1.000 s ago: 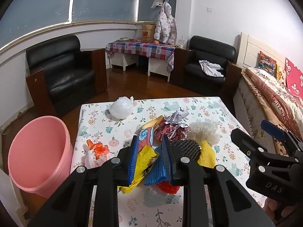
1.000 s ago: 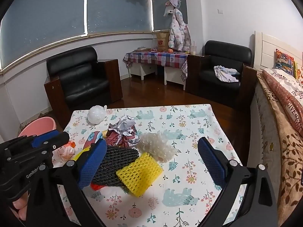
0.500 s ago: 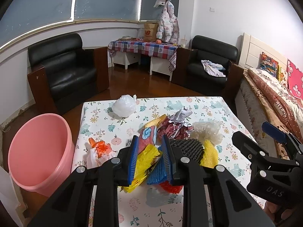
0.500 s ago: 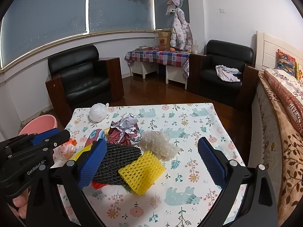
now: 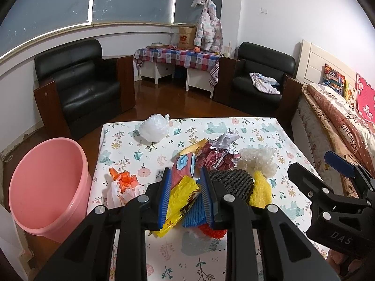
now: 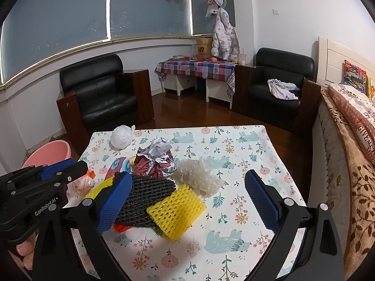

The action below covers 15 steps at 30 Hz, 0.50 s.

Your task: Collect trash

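Holding my left tool (image 5: 185, 195) clenched on the yellow wrapper (image 5: 180, 196) above the table (image 5: 257, 128); nothing has shifted, my right tool (image 6: 187, 201) gapes empty, pink bucket (image 5: 46, 187) waits left.

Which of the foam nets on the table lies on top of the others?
The yellow foam net: it overlaps the black foam net, unlike the red one, which lies underneath.

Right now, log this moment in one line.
left gripper: shut on yellow wrapper | right gripper: open, empty | pink bucket: beside table | trash pile: uncollected
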Tool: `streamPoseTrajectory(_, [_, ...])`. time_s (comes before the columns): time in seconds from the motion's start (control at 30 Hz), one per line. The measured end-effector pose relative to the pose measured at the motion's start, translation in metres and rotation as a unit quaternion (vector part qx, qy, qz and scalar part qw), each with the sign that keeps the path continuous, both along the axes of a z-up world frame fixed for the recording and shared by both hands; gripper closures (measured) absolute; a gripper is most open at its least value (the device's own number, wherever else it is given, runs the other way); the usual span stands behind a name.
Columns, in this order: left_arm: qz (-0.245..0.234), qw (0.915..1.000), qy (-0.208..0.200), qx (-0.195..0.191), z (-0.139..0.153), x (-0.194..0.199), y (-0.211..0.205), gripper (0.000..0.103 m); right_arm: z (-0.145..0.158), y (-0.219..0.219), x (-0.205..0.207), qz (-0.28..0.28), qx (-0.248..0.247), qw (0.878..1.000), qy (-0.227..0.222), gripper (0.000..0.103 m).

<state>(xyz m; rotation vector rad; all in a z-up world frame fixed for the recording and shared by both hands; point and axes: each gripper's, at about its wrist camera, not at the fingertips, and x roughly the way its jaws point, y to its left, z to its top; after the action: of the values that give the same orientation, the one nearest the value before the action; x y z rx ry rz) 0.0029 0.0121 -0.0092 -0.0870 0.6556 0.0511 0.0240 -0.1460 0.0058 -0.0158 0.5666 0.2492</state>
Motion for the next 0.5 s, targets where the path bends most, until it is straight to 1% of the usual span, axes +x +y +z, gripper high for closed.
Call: streamPoseTrajectory(0.5, [0.0,1.0,0.0,-0.001,-0.0001,0.0001,0.0001,0.079,-0.0054,-0.0018,0.0004,-0.002,0.002,1.0,0.005,0.006])
